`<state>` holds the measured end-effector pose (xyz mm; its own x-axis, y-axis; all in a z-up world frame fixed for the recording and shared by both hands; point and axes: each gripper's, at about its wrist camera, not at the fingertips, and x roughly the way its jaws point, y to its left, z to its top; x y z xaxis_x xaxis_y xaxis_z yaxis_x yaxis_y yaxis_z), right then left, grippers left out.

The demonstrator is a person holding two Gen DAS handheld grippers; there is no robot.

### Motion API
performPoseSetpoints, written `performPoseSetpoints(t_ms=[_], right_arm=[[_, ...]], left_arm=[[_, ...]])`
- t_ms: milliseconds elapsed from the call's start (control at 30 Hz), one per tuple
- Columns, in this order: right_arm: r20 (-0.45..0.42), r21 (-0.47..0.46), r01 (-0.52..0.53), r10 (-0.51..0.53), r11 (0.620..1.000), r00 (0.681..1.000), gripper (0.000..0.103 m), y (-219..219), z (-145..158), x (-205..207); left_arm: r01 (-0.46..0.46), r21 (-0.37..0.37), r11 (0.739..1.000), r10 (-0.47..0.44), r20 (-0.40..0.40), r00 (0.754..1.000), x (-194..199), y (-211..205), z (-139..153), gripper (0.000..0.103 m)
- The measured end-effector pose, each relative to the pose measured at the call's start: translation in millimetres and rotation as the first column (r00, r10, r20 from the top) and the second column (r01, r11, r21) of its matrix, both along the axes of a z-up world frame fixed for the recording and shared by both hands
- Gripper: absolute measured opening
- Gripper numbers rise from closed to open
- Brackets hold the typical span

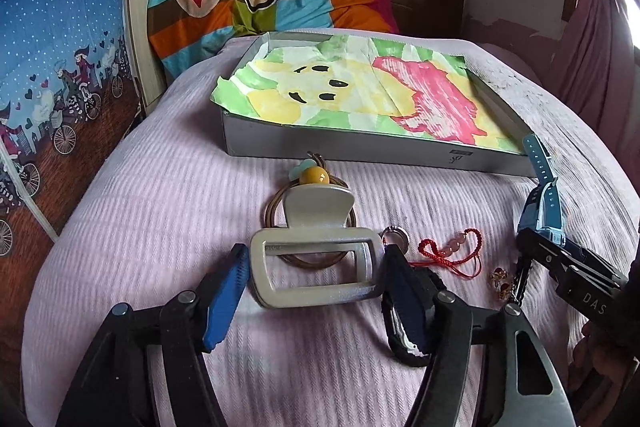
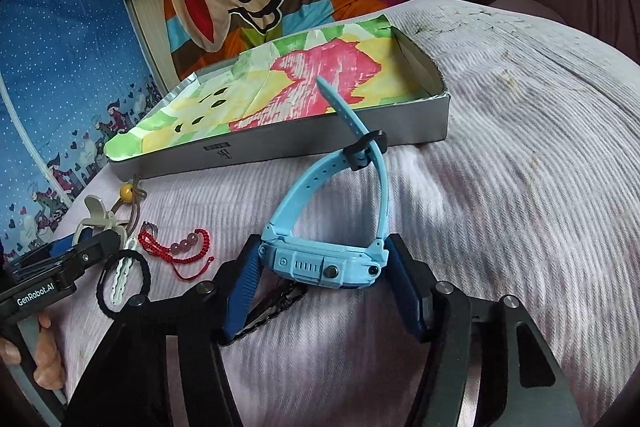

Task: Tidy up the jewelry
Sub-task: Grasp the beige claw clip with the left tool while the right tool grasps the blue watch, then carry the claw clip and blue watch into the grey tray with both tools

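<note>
Your pink-covered bed (image 1: pixel 160 211) carries a shallow grey box (image 2: pixel 280 147) lined with painted paper, and the jewelry lies on the cover in front of it. Your left tongs (image 1: pixel 316 279) stand around a pale hair claw (image 1: pixel 316 263), pads at its two ends, whether pressing I cannot tell; your right tongs (image 2: pixel 324 279) pinch the blue watch (image 2: pixel 324 259) by its case, strap looped up toward the box. Between them: a black hair tie (image 2: pixel 124 283), a red cord bracelet (image 2: pixel 176 247), a yellow bead (image 1: pixel 315 175).
</note>
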<state>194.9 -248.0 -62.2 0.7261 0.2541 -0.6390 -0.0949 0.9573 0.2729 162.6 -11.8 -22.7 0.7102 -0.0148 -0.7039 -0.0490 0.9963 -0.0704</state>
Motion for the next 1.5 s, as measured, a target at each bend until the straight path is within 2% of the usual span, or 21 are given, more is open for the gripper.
performPoseSetpoints(t_ms=[267, 600, 733, 867, 1000, 1167, 1500], right_arm=[[0.079, 0.033, -0.053, 0.050, 0.998, 0.996, 0.056, 1, 5, -13], [0.147, 0.000, -0.122, 0.121, 0.993, 0.982, 0.056, 10, 16, -22], [0.212, 0.015, -0.128, 0.122, 0.992, 0.970, 0.055, 8, 24, -35], [0.267, 0.012, -0.146, 0.137, 0.989, 0.954, 0.055, 10, 33, -45], [0.283, -0.005, -0.162, 0.157, 0.987, 0.946, 0.055, 15, 38, -48], [0.295, 0.005, -0.169, 0.160, 0.986, 0.942, 0.055, 16, 41, -51], [0.409, 0.030, -0.207, 0.176, 0.978, 0.895, 0.055, 20, 82, -29]], left_arm=[[0.014, 0.011, 1.000, -0.014, 0.043, 0.999, -13, -6, 6, 0.066], [0.021, -0.032, 0.999, -0.017, 0.117, 0.993, -22, -11, 26, 0.066], [0.028, -0.053, 0.998, -0.021, 0.142, 0.990, -22, -10, 34, 0.066], [0.026, -0.089, 0.996, -0.012, 0.153, 0.988, -17, -6, 40, 0.066], [0.018, -0.114, 0.993, -0.001, 0.151, 0.988, -11, -1, 41, 0.066], [0.015, -0.111, 0.994, 0.002, 0.157, 0.988, -11, 2, 42, 0.066], [0.001, -0.104, 0.995, 0.019, 0.189, 0.982, 7, 7, 65, 0.066]])
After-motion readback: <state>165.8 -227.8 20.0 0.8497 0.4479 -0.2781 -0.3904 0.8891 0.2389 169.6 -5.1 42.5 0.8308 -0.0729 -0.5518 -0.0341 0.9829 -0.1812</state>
